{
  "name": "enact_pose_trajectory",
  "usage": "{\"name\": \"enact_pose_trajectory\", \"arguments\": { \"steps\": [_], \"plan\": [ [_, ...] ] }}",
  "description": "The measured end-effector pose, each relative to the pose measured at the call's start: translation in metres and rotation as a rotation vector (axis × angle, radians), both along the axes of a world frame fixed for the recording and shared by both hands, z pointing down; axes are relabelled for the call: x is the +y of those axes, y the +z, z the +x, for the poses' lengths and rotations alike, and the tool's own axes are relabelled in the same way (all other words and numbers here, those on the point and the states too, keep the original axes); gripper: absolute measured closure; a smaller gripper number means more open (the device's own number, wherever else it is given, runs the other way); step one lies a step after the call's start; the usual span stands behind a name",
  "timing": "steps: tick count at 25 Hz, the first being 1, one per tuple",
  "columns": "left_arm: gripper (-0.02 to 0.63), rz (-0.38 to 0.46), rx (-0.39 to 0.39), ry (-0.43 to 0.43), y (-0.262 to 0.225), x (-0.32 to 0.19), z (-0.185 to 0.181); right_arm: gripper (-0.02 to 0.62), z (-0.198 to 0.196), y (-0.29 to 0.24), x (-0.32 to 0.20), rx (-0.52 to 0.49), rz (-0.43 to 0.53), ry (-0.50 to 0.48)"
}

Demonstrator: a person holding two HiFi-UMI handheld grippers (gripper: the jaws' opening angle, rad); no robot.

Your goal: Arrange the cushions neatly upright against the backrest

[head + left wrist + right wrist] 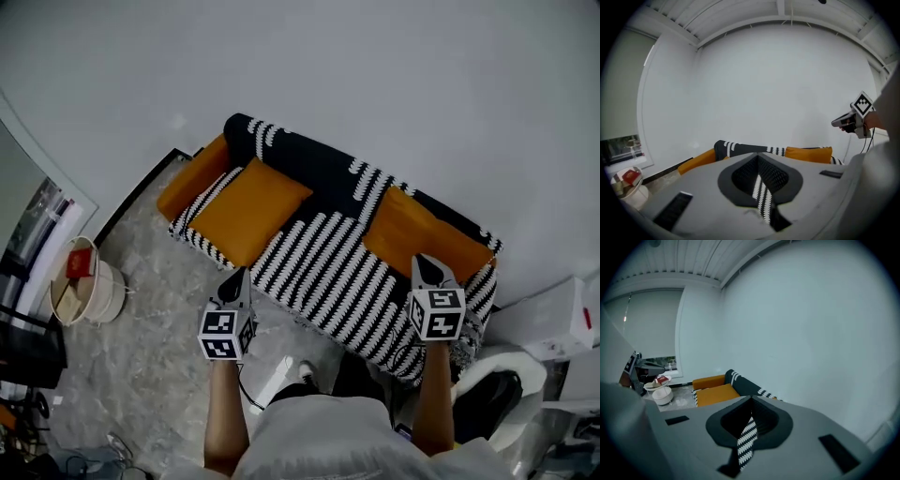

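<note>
A sofa (328, 258) in a black-and-white striped cover stands against the wall. One orange cushion (246, 210) lies flat on its left seat. A second orange cushion (422, 234) lies on the right seat, leaning a little toward the backrest (319, 164). My left gripper (237, 274) hovers shut and empty off the sofa's front edge. My right gripper (427, 262) is shut and empty over the right cushion's front edge. The left gripper view looks past the left gripper (758, 154) to the right cushion (808, 153). Past the right gripper (751, 399) shows the left cushion (715, 393).
An orange armrest (192, 178) ends the sofa at the left. A white basket (89, 281) with a red item stands on the marble floor to the left. A white seat (506, 375) and a white box (553, 319) crowd the right side.
</note>
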State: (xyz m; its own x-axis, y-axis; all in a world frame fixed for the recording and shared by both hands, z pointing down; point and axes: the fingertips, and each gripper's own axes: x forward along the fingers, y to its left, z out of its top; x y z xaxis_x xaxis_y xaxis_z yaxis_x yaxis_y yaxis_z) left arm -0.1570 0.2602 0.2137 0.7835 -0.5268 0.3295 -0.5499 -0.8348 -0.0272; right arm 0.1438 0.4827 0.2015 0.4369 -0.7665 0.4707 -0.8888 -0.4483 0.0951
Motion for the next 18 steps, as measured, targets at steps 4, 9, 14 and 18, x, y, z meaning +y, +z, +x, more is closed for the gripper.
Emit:
{"name": "enact_pose_trajectory", "arguments": {
  "steps": [4, 9, 14, 18],
  "plan": [
    [0.603, 0.003, 0.001, -0.081, -0.005, -0.022, -0.018, 0.592, -0.004, -0.008, -0.050, 0.025, 0.004, -0.105],
    [0.603, 0.005, -0.007, -0.169, -0.010, -0.053, -0.023, 0.592, -0.014, -0.019, -0.120, 0.084, 0.018, -0.285],
    [0.603, 0.012, -0.008, -0.268, -0.024, -0.081, -0.017, 0.592, -0.011, -0.022, -0.185, 0.061, 0.007, -0.441],
    [0.603, 0.055, -0.013, -0.331, -0.035, -0.105, -0.006, 0.592, 0.007, -0.021, -0.228, 0.085, -0.009, -0.521]
  ]
}}
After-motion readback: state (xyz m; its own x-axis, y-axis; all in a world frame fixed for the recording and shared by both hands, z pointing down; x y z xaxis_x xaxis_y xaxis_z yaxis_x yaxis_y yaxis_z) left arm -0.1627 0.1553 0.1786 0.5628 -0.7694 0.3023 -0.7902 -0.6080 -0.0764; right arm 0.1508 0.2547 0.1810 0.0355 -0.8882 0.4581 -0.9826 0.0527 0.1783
